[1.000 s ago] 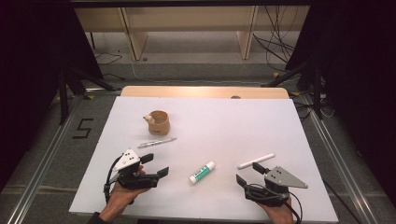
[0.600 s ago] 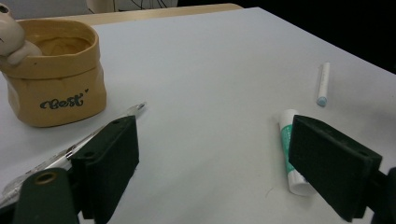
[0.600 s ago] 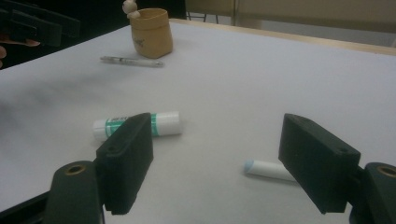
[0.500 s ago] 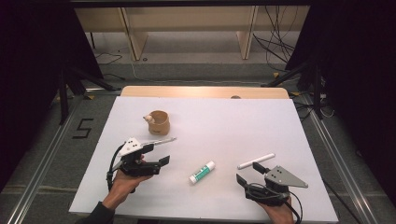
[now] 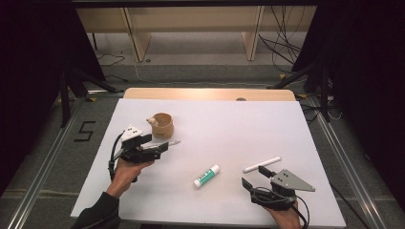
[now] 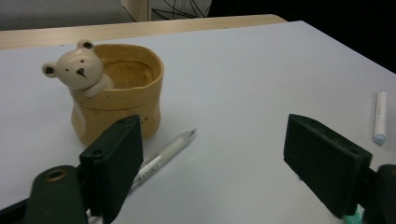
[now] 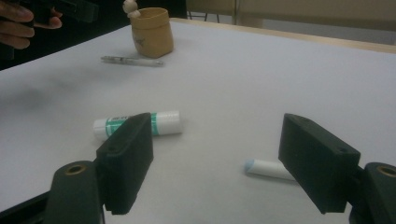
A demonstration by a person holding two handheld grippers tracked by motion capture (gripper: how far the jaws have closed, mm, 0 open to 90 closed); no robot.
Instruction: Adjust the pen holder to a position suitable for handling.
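The left gripper hangs over the clear pen near the left edge of the white table. Its jaws stand wide, have just been closing a little, and grip nothing. In the left gripper view the pen lies on the table, its back end passing under the left jaw and its tip pointing toward the open gap. It sits just beside the tan bear pot, close to the pot's foot, though from here I can't tell whether the two touch.

The right gripper rests near the front edge with its jaws wide and empty, the white marker just beyond it. The green-and-white glue stick lies between the two hands, well apart from the pen.

The risk I see is the slant. The pen runs skew to the jaws, so if they come down and shut as they are, one pad may catch the barrel near its end and flip it, or roll it off across the smooth table. The pot is the other worry: the left jaw is near its wall, and a low approach could nudge it or tip it by the bear on its rim. A thin, slick barrel could also squirt out of a hard pinch.
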